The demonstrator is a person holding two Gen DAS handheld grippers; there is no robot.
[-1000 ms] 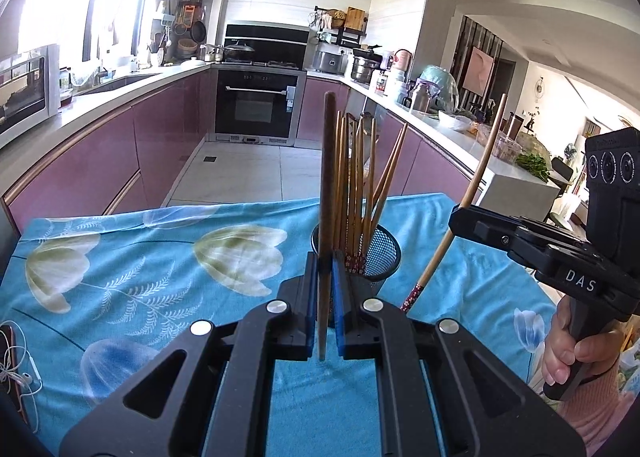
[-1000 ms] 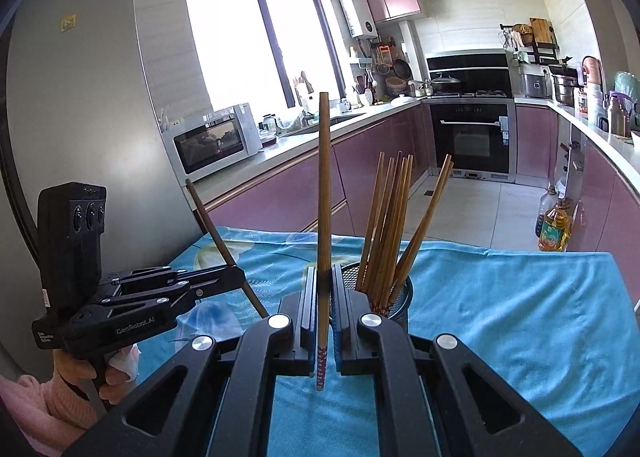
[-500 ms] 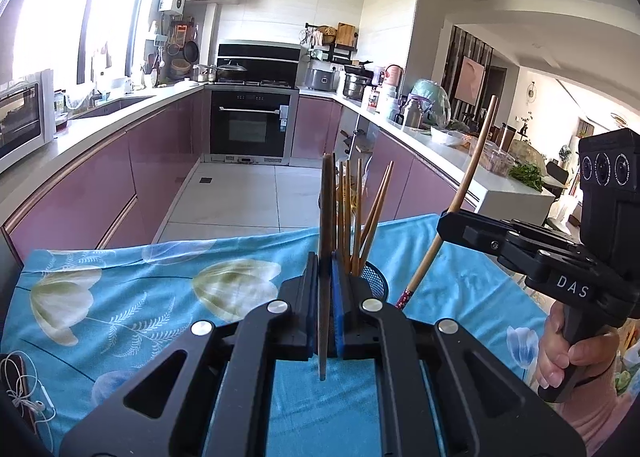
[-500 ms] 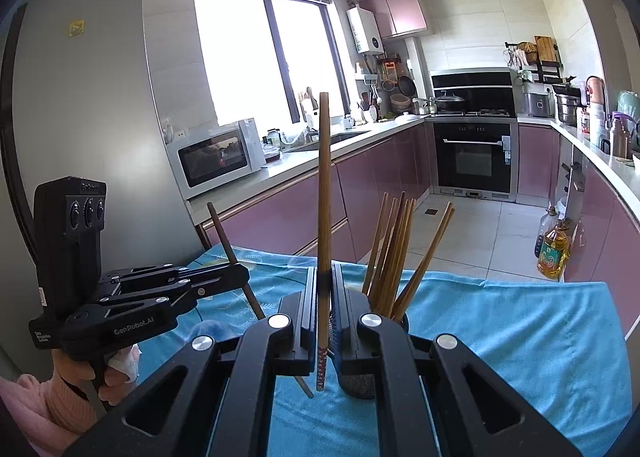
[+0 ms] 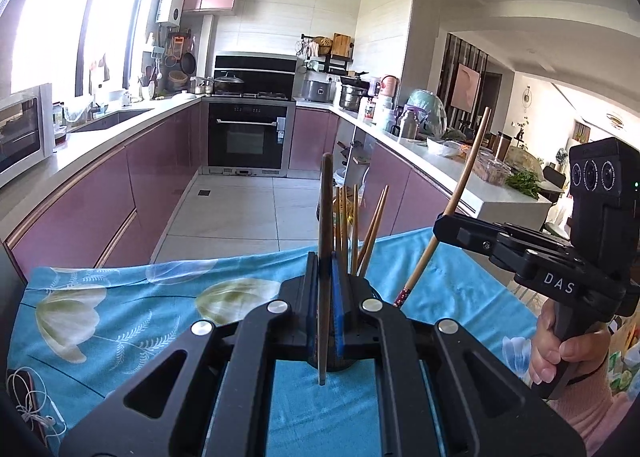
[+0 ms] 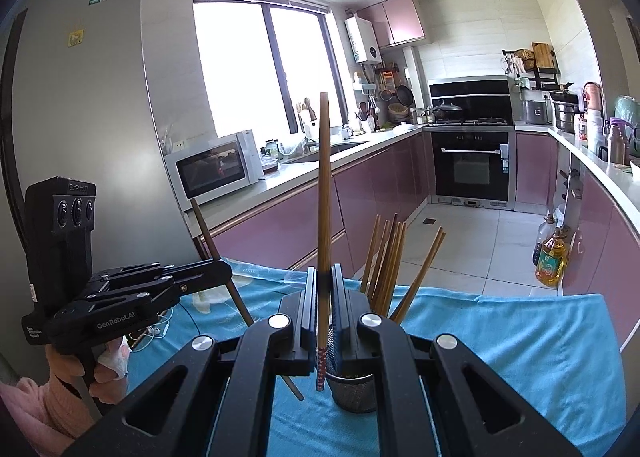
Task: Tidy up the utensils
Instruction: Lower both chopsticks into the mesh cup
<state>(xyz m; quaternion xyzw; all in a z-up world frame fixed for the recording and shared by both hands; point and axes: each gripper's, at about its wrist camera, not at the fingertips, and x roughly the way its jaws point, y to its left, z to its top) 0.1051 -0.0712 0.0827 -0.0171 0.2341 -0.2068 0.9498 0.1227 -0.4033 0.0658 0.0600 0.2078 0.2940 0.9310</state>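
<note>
My left gripper [image 5: 326, 297] is shut on a dark brown chopstick [image 5: 325, 217], held upright over the blue cloth. Behind its fingers several chopsticks [image 5: 354, 233] stand in a holder that is almost hidden. My right gripper [image 6: 323, 297] is shut on a lighter chopstick [image 6: 323, 185] with a red patterned tip, also upright. Just beyond it is the mesh holder [image 6: 352, 393] with several chopsticks [image 6: 386, 257]. Each view shows the other gripper off to the side: the right gripper [image 5: 442, 225] with its chopstick [image 5: 464, 193], the left gripper [image 6: 224, 273] with its dark chopstick [image 6: 206, 233].
A blue floral tablecloth [image 5: 120, 317] covers the table. White earphone cable [image 5: 28, 409] lies at its left edge. Beyond the table are purple kitchen cabinets [image 5: 100, 193], an oven [image 5: 248, 137] and an oil bottle [image 6: 552, 257] on the floor.
Both grippers have risen with their chopsticks. The holder and table now sit lower in both views, and more of the kitchen shows above them.
</note>
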